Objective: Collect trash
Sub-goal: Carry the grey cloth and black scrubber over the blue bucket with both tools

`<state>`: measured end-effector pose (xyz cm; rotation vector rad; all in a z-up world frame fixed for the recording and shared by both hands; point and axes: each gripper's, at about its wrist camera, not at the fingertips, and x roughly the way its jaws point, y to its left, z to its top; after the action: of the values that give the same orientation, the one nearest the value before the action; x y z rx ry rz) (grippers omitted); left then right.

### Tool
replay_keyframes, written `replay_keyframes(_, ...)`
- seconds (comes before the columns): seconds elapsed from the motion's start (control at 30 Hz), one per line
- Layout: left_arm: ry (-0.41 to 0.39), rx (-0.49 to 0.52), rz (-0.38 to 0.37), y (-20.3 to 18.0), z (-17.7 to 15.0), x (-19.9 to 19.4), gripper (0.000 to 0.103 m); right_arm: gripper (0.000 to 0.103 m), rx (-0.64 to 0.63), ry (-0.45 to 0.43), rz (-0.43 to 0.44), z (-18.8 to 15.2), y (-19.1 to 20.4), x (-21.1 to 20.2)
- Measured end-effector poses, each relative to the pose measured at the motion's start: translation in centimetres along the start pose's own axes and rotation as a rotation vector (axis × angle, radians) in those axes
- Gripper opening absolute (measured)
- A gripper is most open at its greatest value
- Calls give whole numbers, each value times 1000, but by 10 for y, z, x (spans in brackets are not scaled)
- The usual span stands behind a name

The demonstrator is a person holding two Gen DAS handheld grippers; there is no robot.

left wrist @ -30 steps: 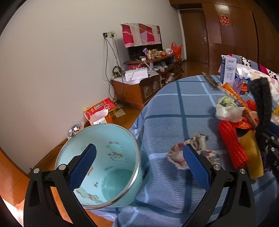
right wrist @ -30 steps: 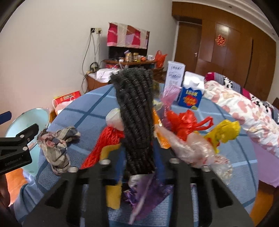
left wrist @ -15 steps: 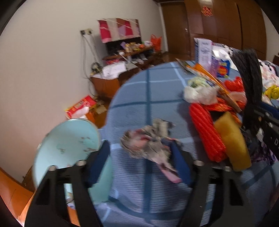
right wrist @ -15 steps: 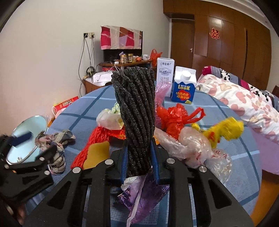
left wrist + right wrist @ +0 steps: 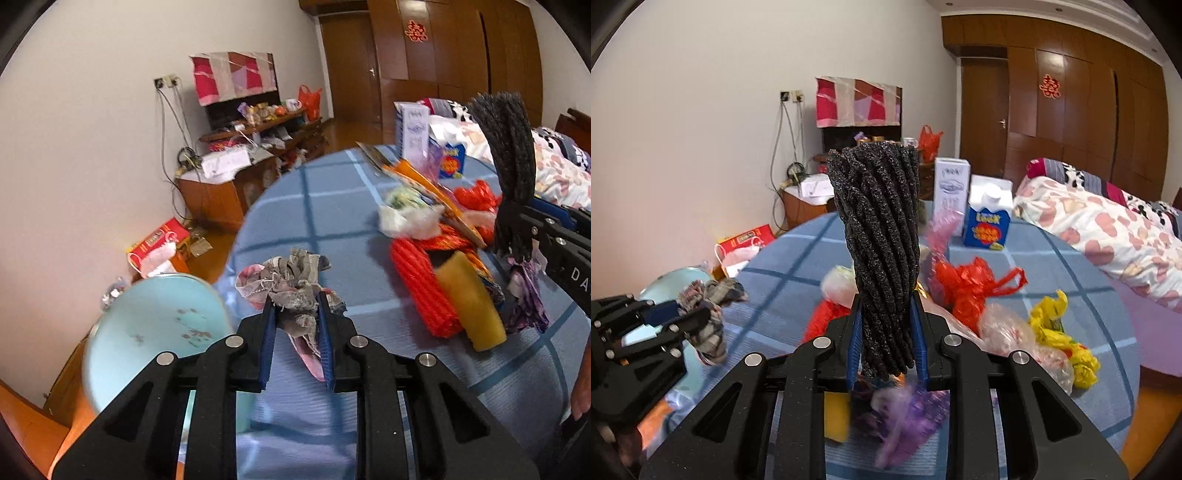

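A crumpled grey and pink rag (image 5: pixel 291 280) lies at the near edge of the blue checked table (image 5: pixel 332 206). My left gripper (image 5: pixel 293 306) has its jaws closing, and the blue pads press on the rag from both sides. A pale blue bin (image 5: pixel 155 332) stands on the floor just left of it. My right gripper (image 5: pixel 886 306) is shut on a twisted black foam net roll (image 5: pixel 879 229) held upright above the trash pile. A purple wrapper (image 5: pixel 908 413) hangs blurred under its jaws. The right wrist view shows the left gripper (image 5: pixel 687 314) with the rag (image 5: pixel 713 295) at the far left.
Trash is piled on the table: an orange-red net (image 5: pixel 421 288), a yellow sponge (image 5: pixel 469 299), a white bag (image 5: pixel 406 218), a red bag (image 5: pixel 967 284), a yellow bag (image 5: pixel 1056 321). Two cartons (image 5: pixel 988 221) stand behind. A bed (image 5: pixel 1108 236) lies right, a wooden cabinet (image 5: pixel 229 184) left.
My left gripper swung from over the bin to the rag, and its wide jaws closed around it. The right gripper rose a little with the black roll.
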<state>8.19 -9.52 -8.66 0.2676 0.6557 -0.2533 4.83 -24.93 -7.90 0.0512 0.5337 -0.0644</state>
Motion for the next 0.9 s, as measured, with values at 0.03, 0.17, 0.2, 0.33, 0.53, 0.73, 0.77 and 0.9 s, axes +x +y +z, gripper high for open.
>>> replay_keyframes(0.03, -6, 1, 9, 6, 1, -3, 21, 25, -3, 1, 9, 2, 3, 0)
replay_keyframes(0.17, -25, 3, 89, 32, -3, -10, 21, 25, -19, 25, 66, 11, 19, 5)
replay_keyframes(0.2, -25, 2, 104, 39, -4, -11, 21, 25, -23, 30, 74, 13, 22, 6)
replay_keyframes(0.33, -15, -21, 167, 69, -14, -13, 21, 25, -40, 69, 111, 19, 39, 19)
replay_keyframes(0.53, 3, -44, 235, 104, -25, -9, 21, 25, -82, 118, 142, 22, 66, 36)
replay_keyframes(0.73, 7, -60, 282, 124, -33, -10, 21, 25, -129, 144, 154, 24, 89, 46)
replay_keyframes(0.77, 9, -63, 289, 127, -33, -9, 21, 25, -142, 149, 152, 25, 94, 48)
replay_keyframes(0.9, 23, -70, 319, 137, -36, -9, 21, 25, -175, 162, 150, 27, 110, 56)
